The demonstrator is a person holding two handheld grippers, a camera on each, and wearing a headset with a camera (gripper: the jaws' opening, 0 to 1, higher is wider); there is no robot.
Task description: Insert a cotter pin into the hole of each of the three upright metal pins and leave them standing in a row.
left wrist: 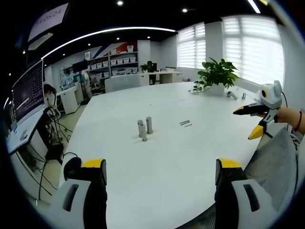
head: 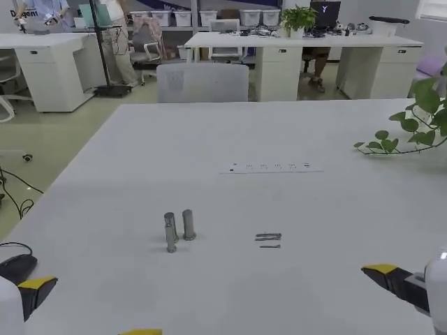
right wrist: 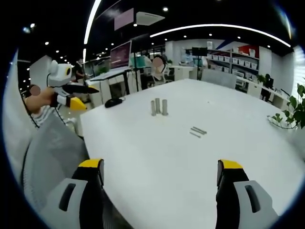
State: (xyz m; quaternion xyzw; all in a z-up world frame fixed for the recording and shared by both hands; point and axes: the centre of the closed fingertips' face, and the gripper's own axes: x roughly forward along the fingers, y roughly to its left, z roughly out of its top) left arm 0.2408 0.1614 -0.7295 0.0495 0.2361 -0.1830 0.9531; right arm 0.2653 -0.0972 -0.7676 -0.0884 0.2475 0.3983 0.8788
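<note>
Three short grey metal pins (head: 179, 230) stand upright in a tight cluster left of the white table's middle, also seen as pins (left wrist: 144, 129) and pins (right wrist: 158, 107). A few thin cotter pins (head: 268, 240) lie flat to their right, cotter pins (left wrist: 185, 123) and cotter pins (right wrist: 197, 131). My left gripper (left wrist: 162, 164) hovers open at the near left edge, well short of the pins, and its yellow-tipped finger (head: 36, 286) shows low left. My right gripper (right wrist: 160, 164) is open at the near right, finger (head: 388, 276). Neither holds anything.
A flat white strip (head: 271, 167) lies across the table beyond the parts. A leafy plant (head: 413, 125) overhangs the right side. A black mouse (head: 17, 266) sits by the left edge, and a grey chair (head: 202, 82) stands at the far edge.
</note>
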